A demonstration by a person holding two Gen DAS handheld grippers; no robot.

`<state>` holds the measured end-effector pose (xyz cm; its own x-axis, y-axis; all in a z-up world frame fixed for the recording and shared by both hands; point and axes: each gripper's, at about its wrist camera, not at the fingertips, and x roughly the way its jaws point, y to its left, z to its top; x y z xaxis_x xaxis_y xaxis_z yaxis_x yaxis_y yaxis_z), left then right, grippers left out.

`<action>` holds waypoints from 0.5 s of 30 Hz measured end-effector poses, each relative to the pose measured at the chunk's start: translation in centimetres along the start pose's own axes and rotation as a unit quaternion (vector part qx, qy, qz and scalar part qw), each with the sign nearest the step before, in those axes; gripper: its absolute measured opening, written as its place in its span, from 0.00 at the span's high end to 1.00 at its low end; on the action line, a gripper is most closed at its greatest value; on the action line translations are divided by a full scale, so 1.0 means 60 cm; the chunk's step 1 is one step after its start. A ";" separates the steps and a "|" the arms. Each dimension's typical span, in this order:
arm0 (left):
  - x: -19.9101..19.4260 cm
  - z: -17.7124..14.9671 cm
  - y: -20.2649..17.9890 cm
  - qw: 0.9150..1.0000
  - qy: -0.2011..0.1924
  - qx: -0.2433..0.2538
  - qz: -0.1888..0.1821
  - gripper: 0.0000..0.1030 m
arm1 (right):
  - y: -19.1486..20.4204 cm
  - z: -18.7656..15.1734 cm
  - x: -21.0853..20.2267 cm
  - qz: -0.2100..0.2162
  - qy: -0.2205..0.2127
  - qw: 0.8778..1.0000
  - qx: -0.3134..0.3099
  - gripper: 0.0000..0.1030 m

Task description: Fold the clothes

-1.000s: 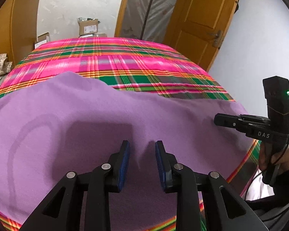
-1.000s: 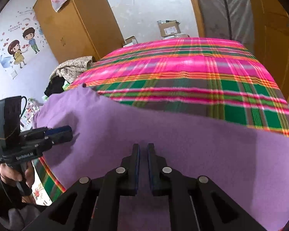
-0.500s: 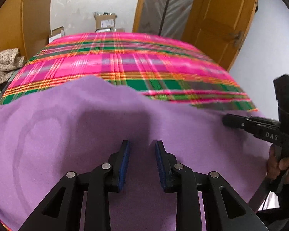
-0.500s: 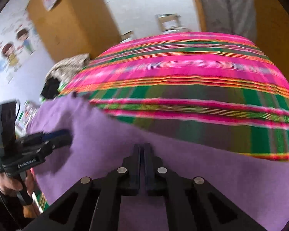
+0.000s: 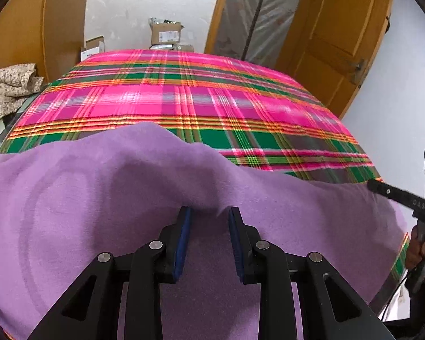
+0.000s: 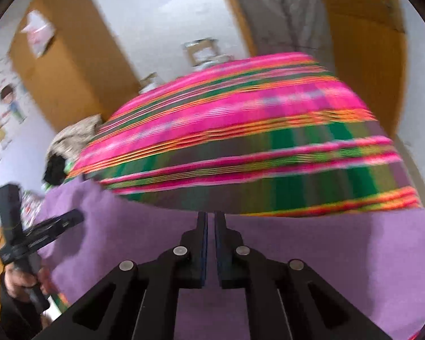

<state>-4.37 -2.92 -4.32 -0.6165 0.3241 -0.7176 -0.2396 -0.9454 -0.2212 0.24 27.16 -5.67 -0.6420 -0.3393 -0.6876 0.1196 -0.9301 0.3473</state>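
Left claw (image 5: pixel 208 215): blue pads apart, a raised ridge of the purple cloth (image 5: pixel 104 187) bunched at the tips between them; pads do not press it.

Right claw (image 6: pixel 209 218): jaws nearly together, having just eased a little wider after closing, with a narrow slot left. Its tips sit at the cloth's far edge; picture blurred, cannot tell whether fabric is pinched.

Writing: white letters on the right claw's arm, seen from the left camera, too small to read.

Cloth: plain lilac, soft and fuzzy, faint curved seam mark at left. It covers the near part of the bed, with a wavy far edge.

Beyond it: pink, green and orange plaid bedspread (image 5: pixel 184 99). Far end: cardboard boxes (image 5: pixel 165 32) with white labels, unreadable. Wooden door (image 5: pixel 340 34) far right.
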 end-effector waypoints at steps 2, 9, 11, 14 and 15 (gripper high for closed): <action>-0.004 -0.002 0.022 1.000 -0.002 -0.016 0.015 0.73 | 0.034 0.003 0.021 0.024 0.015 0.999 -0.026 0.94; -0.035 -0.015 0.075 0.998 -0.018 -0.055 0.033 0.73 | 0.129 0.002 0.083 0.069 0.063 0.991 -0.093 0.94; -0.041 -0.016 0.078 0.998 -0.022 -0.060 0.028 0.73 | 0.162 0.005 0.095 0.089 0.068 0.987 -0.112 0.94; -0.046 -0.016 0.083 0.997 -0.026 -0.064 0.026 0.73 | 0.209 0.006 0.121 0.116 0.079 0.981 -0.137 0.94; -0.047 -0.017 0.084 0.997 -0.027 -0.065 0.025 0.73 | 0.219 0.005 0.130 0.122 0.083 0.979 -0.141 0.94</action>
<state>-3.09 -8.66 -4.09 -0.6652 0.2740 -0.6946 -0.1096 -0.9560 -0.2721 -3.42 12.33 -6.26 -0.4384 -0.5527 -0.7088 0.4735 -0.8123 0.3406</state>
